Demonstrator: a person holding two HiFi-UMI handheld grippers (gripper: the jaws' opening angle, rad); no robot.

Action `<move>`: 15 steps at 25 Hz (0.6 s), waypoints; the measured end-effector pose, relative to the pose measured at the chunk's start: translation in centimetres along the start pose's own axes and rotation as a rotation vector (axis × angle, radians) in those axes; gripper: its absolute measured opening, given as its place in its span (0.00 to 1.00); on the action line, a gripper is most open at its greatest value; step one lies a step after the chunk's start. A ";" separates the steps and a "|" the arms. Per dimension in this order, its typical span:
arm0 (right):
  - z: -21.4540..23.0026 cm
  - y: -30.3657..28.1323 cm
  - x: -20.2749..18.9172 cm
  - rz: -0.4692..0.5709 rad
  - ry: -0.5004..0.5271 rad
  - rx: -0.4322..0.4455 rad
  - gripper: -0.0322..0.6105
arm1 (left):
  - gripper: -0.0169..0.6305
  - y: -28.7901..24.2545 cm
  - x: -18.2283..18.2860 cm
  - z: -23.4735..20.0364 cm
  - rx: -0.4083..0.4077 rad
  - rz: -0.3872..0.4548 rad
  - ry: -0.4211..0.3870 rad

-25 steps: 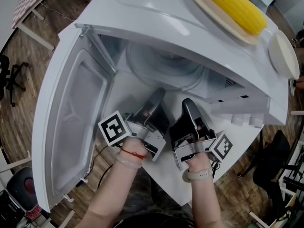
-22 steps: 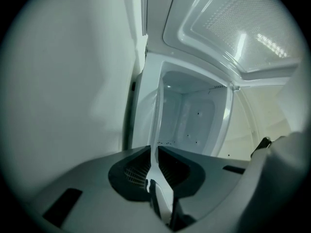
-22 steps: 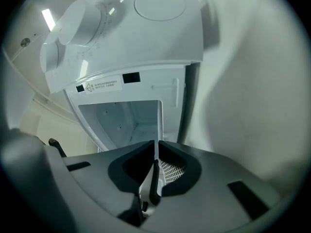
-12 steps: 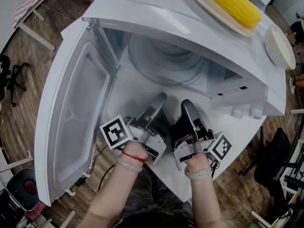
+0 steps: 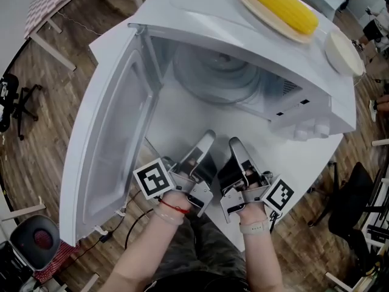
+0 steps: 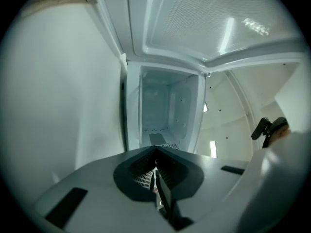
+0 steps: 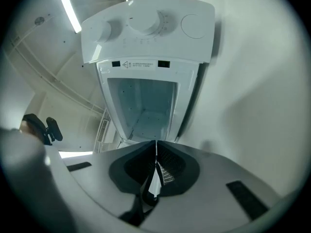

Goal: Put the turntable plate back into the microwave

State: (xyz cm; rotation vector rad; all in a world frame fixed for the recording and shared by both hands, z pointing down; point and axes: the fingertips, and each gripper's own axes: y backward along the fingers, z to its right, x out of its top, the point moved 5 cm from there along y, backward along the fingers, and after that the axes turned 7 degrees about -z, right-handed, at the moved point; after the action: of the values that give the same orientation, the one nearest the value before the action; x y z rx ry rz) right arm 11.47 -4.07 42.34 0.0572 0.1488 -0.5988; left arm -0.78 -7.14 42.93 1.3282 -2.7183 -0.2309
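The left gripper (image 5: 207,139) and right gripper (image 5: 233,142) are drawing back from the open microwave (image 5: 200,17) — both with jaws pressed together, holding nothing. Ahead of them the turntable plate (image 5: 216,78) is lying inside the cavity, seemingly seated — the placing is looking finished.

The open microwave (image 5: 200,11) stands on what looks like a white table (image 5: 173,126).

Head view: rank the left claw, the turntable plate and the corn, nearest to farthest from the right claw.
1. Left claw: just beside the right claw, on its left.
2. Turntable plate: ahead, inside the open microwave.
3. Corn: farthest, on top of the microwave.
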 end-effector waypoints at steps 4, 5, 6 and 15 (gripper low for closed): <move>-1.2 0.7 -1.8 -0.034 0.041 0.000 0.08 | 0.05 1.7 -1.0 1.0 0.021 -0.019 -0.060; -1.6 0.8 -2.2 -0.042 0.056 -0.002 0.08 | 0.05 2.1 -1.2 1.3 0.026 -0.031 -0.079; -2.0 1.0 -2.7 -0.051 0.074 -0.008 0.08 | 0.05 2.6 -1.5 1.5 0.032 -0.041 -0.099; -3.7 4.5 -6.7 -0.122 0.244 -0.141 0.08 | 0.05 8.1 -4.5 2.4 0.140 -0.089 -0.182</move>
State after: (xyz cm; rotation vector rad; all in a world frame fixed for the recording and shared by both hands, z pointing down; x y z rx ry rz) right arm 8.12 3.75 39.79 -0.0160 0.4334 -0.7000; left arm -4.61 1.54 41.93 1.5388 -2.8744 -0.1795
